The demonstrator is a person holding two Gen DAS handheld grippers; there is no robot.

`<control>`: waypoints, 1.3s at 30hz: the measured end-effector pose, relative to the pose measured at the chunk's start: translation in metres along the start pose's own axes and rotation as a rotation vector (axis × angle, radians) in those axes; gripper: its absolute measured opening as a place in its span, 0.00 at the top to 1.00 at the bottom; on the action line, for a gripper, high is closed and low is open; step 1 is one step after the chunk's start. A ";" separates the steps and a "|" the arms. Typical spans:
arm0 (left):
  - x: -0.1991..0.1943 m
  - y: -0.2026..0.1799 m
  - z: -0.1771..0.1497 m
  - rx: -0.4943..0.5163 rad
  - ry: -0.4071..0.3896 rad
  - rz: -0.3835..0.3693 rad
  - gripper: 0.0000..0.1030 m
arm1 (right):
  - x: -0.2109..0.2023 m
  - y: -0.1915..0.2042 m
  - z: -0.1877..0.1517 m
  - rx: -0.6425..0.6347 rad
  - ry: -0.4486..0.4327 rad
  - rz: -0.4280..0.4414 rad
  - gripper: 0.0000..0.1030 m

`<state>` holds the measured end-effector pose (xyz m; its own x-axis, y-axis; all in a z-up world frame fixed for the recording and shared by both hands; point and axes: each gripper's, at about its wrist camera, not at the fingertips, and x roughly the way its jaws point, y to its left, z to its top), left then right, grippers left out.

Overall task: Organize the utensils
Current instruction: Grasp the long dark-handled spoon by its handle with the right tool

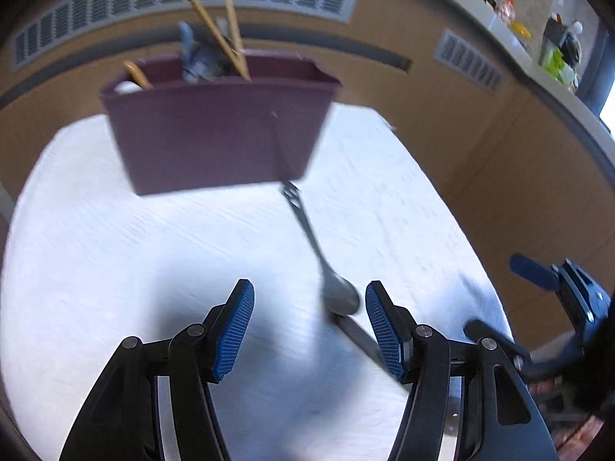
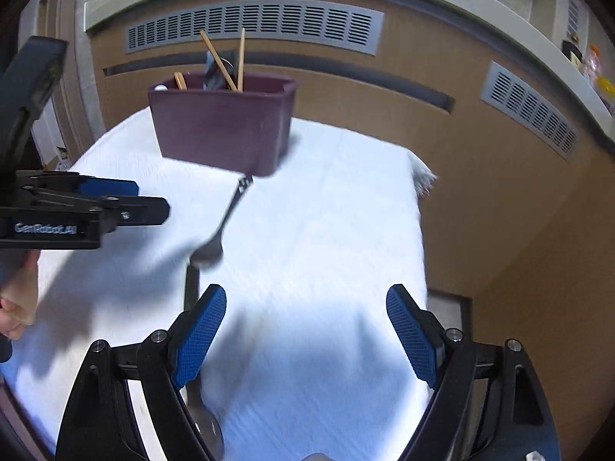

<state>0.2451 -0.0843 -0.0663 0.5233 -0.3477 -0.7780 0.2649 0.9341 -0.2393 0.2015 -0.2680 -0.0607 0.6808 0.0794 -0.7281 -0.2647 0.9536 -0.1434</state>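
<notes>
White textured tablecloth [image 2: 326, 211]; grey louvred vents [image 2: 253, 23] on wood panelling; cluttered ledge items [image 1: 557, 50] (possibly bottles, blurred).

Maroon utensil holder [image 1: 215, 134] stands upright at twelve o'clock on the white cloth, wooden chopsticks [image 1: 215, 34] leaning out of its top with other handles beside them. A metal spoon [image 1: 340, 294] lies flat, its decorated handle reaching toward the holder's base. Second spoon [image 2: 207, 426] lies at six o'clock.
</notes>
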 end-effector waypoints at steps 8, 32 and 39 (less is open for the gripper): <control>0.034 -0.033 -0.011 0.039 0.017 0.060 0.43 | -0.021 -0.017 -0.052 0.073 0.030 0.004 0.20; -0.020 0.023 -0.043 0.072 -0.016 0.101 0.93 | -0.006 0.022 -0.036 -0.004 0.068 0.158 0.19; -0.041 0.059 -0.058 0.005 0.002 0.106 0.91 | 0.028 0.051 -0.013 -0.057 0.143 0.279 0.54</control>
<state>0.1924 -0.0102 -0.0824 0.5470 -0.2466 -0.7999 0.2122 0.9653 -0.1525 0.1981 -0.2205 -0.0969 0.4747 0.2905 -0.8308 -0.4682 0.8827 0.0412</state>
